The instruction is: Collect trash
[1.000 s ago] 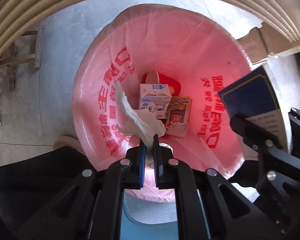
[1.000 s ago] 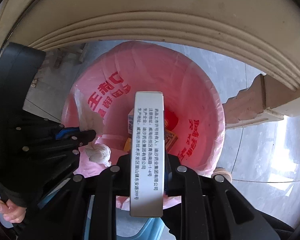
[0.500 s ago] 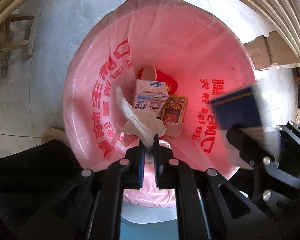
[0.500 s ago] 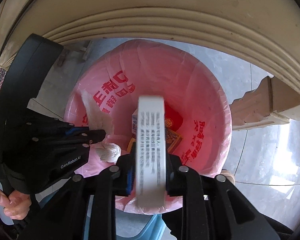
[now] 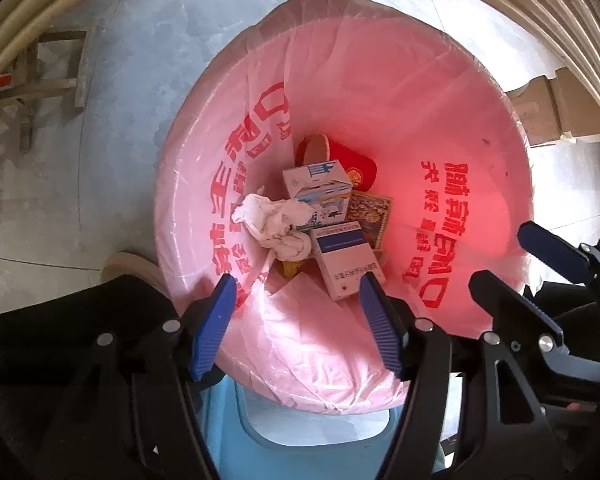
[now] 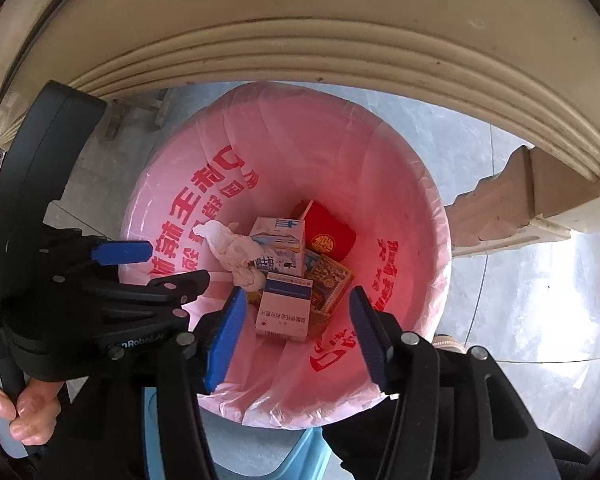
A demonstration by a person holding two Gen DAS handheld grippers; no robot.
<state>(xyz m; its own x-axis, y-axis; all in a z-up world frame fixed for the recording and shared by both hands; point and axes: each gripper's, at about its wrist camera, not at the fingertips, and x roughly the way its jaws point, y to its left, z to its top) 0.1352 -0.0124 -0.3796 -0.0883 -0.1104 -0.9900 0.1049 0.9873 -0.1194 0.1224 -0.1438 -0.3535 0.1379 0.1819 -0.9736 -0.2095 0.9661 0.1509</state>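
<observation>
A bin lined with a pink bag (image 5: pixel 380 92) with red print stands below both grippers; it also shows in the right wrist view (image 6: pixel 340 140). At its bottom lie a crumpled white tissue (image 5: pixel 278 226), a blue-and-white medicine box (image 5: pixel 346 260), a milk carton (image 5: pixel 318 184), a red envelope (image 5: pixel 352 164) and a patterned packet (image 5: pixel 370 214). The tissue (image 6: pixel 236 252) and medicine box (image 6: pixel 286 310) also show in the right wrist view. My left gripper (image 5: pixel 300 328) is open and empty above the bin's near rim. My right gripper (image 6: pixel 296 332) is open and empty beside it.
A cream moulded table edge (image 6: pixel 320 40) curves over the far side of the bin. A carved table leg (image 6: pixel 512 200) stands at the right. A blue stool (image 5: pixel 312 440) is under the near rim. The floor is grey tile (image 5: pixel 132 60). A wooden stool (image 5: pixel 40 72) stands far left.
Both grippers have opened. The tissue dropped from the left gripper and the medicine box from the right gripper; both now lie at the bottom of the bin.
</observation>
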